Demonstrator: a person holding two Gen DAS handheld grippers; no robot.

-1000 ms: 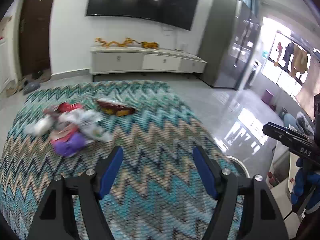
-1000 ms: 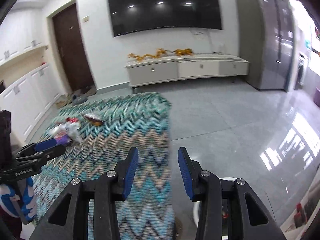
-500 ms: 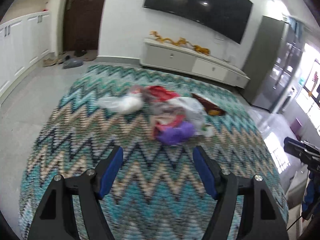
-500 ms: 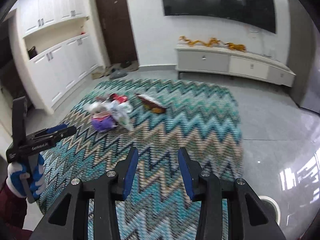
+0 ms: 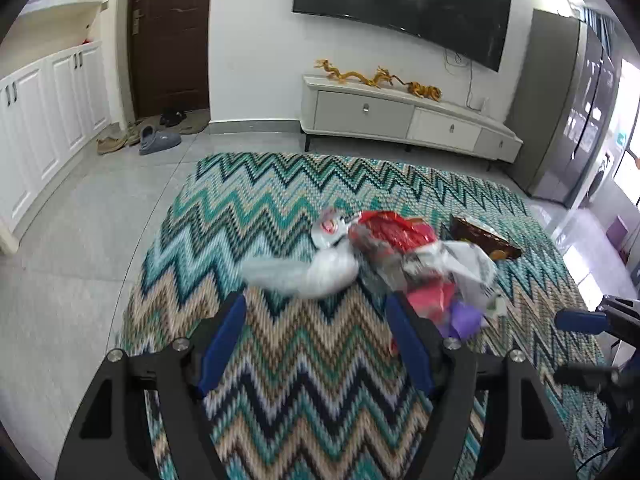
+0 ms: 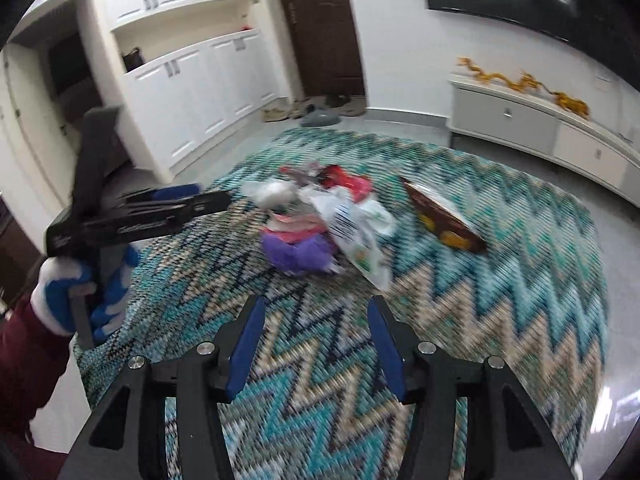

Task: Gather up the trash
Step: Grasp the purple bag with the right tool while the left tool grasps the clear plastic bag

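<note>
Zigzag rug (image 5: pixel 304 380) covers mid-floor; the trash pile (image 5: pixel 400 264) lies on it, just ahead of both grippers, none of it lifted yet.

Largest piece: white printed plastic bag (image 6: pixel 356 224), crumpled, on the right side of the pile; judged very light, limp, slippery film; best taken at a bunched fold, not a flat face.

Next: translucent white bag (image 5: pixel 312 276), knotted and puffed, nearest the left gripper (image 5: pixel 312 344); soft, will collapse under the pads; grip the gathered neck.

Brown snack wrapper (image 6: pixel 444 220) lies apart to the right of the pile; stiffer foil, crinkly, likely slick; pinch an edge.

Red wrapper (image 5: pixel 392 232) and purple crumple (image 6: pixel 296 256): small, light, compressible; may drag neighbours if tangled.

Left gripper: jaws spread wide, nothing between them, rug only.

Right gripper (image 6: pixel 316 336): jaws opening, nothing between them; it points toward the purple crumple.

Blur softens finer detail.
</note>
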